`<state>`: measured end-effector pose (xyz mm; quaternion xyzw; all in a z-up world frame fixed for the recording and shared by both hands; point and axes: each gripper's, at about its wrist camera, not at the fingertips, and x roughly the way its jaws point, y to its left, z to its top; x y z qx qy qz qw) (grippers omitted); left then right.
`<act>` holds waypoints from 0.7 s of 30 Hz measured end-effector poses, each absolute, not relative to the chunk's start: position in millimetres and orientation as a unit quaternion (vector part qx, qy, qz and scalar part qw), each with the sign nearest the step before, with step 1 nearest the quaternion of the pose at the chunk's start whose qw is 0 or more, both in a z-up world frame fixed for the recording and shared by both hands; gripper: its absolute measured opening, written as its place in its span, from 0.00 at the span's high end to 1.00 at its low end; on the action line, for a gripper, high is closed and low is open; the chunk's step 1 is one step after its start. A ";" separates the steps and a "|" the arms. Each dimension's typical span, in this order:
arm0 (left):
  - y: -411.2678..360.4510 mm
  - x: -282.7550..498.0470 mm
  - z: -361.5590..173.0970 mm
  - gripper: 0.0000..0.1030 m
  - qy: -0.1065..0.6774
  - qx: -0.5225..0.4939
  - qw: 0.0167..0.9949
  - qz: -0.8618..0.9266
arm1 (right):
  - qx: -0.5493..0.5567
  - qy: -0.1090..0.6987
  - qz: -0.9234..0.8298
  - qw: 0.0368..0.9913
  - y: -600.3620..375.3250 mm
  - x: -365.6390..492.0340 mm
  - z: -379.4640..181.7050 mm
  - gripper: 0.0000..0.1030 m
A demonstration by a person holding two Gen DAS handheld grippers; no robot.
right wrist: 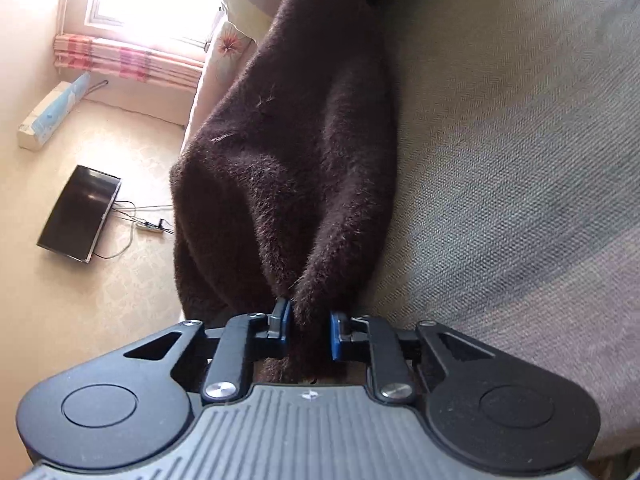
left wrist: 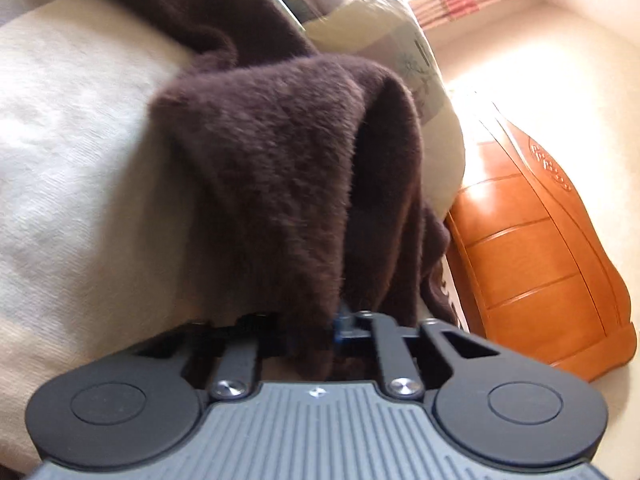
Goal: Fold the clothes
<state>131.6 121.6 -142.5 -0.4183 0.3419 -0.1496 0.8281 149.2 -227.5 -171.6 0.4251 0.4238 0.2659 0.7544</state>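
A dark brown fuzzy garment (left wrist: pixel 280 160) hangs from my left gripper (left wrist: pixel 320 328) and drapes over it, hiding most of both fingers. The jaws look shut on a bunch of the cloth. The garment trails back over a cream bed cover (left wrist: pixel 72 140). In the right wrist view the same brown garment (right wrist: pixel 288 152) runs from my right gripper (right wrist: pixel 310 330) up across the bed. The right gripper's blue-padded fingers (right wrist: pixel 282 318) pinch a thick fold of it between them.
A grey-beige woven bed cover (right wrist: pixel 520 140) lies right of the garment. An orange wooden headboard (left wrist: pixel 540 260) and pillows (left wrist: pixel 420 80) stand to the right in the left wrist view. On the floor lie a dark screen (right wrist: pixel 80 212), cables and a long box (right wrist: pixel 52 112), near a striped curtain (right wrist: pixel 128 60).
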 end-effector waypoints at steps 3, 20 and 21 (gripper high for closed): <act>126.4 122.4 -117.8 0.92 0.313 -0.396 0.850 -0.149 | 0.393 0.402 0.266 0.783 -229.5 143.0 -148.1 0.83; 158.9 39.3 32.0 0.83 0.212 -0.223 0.943 -0.127 | 0.283 0.268 0.226 0.893 -338.7 60.8 -13.8 0.78; 162.6 37.1 34.9 0.82 0.210 -0.220 0.945 -0.120 | 0.283 0.268 0.220 0.895 -343.4 56.7 -15.3 0.77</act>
